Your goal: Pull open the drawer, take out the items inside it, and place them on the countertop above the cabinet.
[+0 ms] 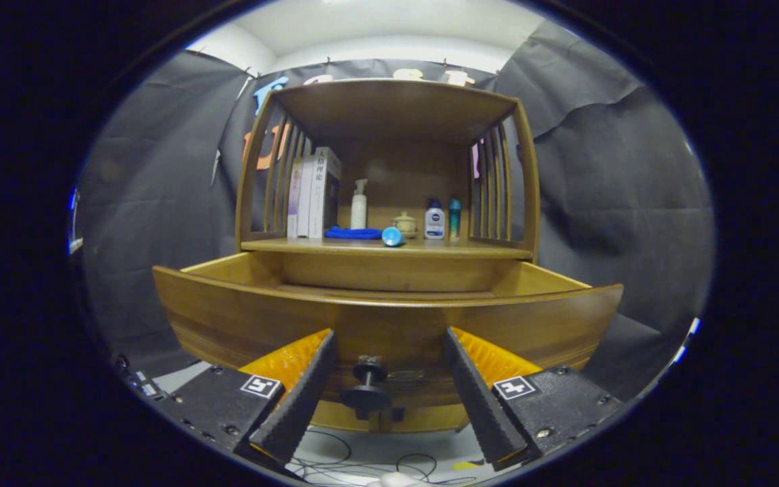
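Drawer (pixel 389 318) stood pulled out below bench (pixel 389 248); opening judged done. Gripper (pixel 389 399) fingers were spread apart, knob (pixel 367 385) between them, untouched. Drawer's inside was hidden behind its front (contents unknown). Towel (pixel 353 233) and bottles lay on bench above drawer; unloading possibly left.

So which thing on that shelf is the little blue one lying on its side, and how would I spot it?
Start at the wooden cabinet with its drawer pulled open, well beyond the open jaws of the gripper, which sit either side of the drawer knob. On the countertop, right of the folded blue cloth, lies the blue cylinder. Unlike the upright bottles nearby, it lies flat.
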A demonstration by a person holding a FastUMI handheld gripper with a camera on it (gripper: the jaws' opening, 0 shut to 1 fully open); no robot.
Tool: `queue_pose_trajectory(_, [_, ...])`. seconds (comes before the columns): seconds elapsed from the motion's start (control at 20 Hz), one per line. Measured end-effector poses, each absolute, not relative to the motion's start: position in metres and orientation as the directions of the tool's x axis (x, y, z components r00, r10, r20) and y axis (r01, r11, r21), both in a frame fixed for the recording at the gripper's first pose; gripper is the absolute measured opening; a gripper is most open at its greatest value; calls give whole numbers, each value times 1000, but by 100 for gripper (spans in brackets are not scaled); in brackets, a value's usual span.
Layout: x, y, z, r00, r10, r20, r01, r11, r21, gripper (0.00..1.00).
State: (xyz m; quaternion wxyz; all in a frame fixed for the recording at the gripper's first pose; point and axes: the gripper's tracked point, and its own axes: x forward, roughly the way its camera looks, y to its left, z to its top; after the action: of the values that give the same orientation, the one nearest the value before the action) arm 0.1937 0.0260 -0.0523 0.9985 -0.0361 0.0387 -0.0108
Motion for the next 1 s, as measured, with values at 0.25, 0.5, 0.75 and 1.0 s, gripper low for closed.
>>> queue_pose_trajectory(0.25, [202, 31, -55, 996, -31, -82, 22, 993, -112, 100])
queue_pose_trajectory(0.5, [225, 30, -53, 993, -5, -117, 0, 999, -46, 99])
queue_pose_trajectory(0.75, [256, 35, -43, 993, -22, -116, 16, 999, -49, 99])
queue_pose_trajectory(1.0, [281, 39, -42, 991, -32, -131, 26, 999, -46, 99])
